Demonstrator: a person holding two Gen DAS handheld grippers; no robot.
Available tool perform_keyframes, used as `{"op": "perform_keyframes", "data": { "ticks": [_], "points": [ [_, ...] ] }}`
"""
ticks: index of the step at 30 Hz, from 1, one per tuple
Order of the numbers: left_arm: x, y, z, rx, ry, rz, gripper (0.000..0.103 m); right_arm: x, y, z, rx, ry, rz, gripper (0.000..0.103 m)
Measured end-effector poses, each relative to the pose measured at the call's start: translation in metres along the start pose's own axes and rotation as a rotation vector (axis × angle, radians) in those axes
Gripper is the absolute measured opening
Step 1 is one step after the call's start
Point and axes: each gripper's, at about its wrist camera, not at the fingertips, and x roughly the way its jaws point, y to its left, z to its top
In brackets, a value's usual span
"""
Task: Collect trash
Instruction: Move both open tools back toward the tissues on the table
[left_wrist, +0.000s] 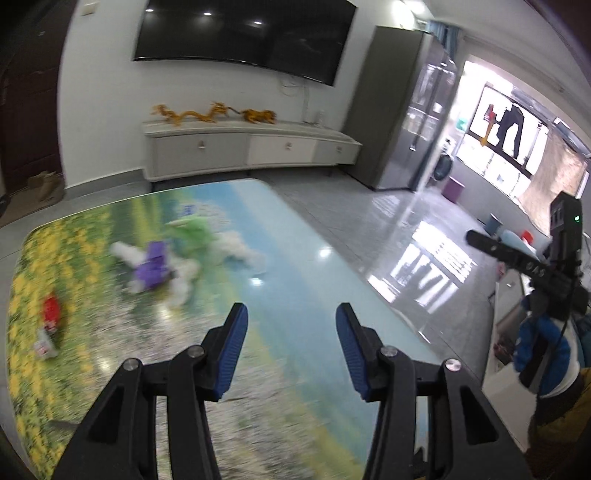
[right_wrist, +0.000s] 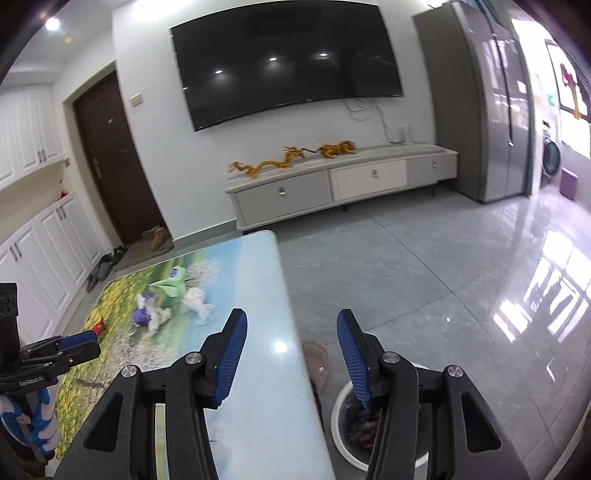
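left gripper (left_wrist: 291, 354): jaws apart, empty, over worktop (left_wrist: 295, 236)
right gripper (right_wrist: 291, 358): jaws apart, empty, above bin (right_wrist: 341, 439) on floor just off the worktop's right edge
trash: ahead-left of left gripper, which is nearer
count: 1 red wrapper (left_wrist: 51, 310), 1 purple (left_wrist: 155, 266), 1 green (left_wrist: 195, 229), white wads blurred, count unclear

Crumpled purple (left_wrist: 153, 267), green (left_wrist: 195, 230), white (left_wrist: 242, 249) and red (left_wrist: 51, 312) wrappers lie scattered on the table (left_wrist: 295, 295).
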Motion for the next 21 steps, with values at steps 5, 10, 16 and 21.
{"op": "perform_keyframes", "data": {
  "ticks": [5,10,16,21],
  "points": [
    [-0.012,0.075,-0.019,-0.114,-0.014,0.141,0.048,0.033,0.035,0.006,-0.062,0.045,0.052,0.048],
    [0.003,0.133,-0.019,-0.222,0.015,0.214,0.048,0.088,0.064,0.004,-0.096,0.118,0.114,0.048],
    [0.044,0.149,0.001,-0.214,0.047,0.224,0.048,0.154,0.084,0.0,-0.131,0.209,0.176,0.048],
    [0.077,0.133,0.022,-0.114,0.076,0.18,0.047,0.199,0.096,-0.004,-0.162,0.272,0.212,0.048]
  ]
}}
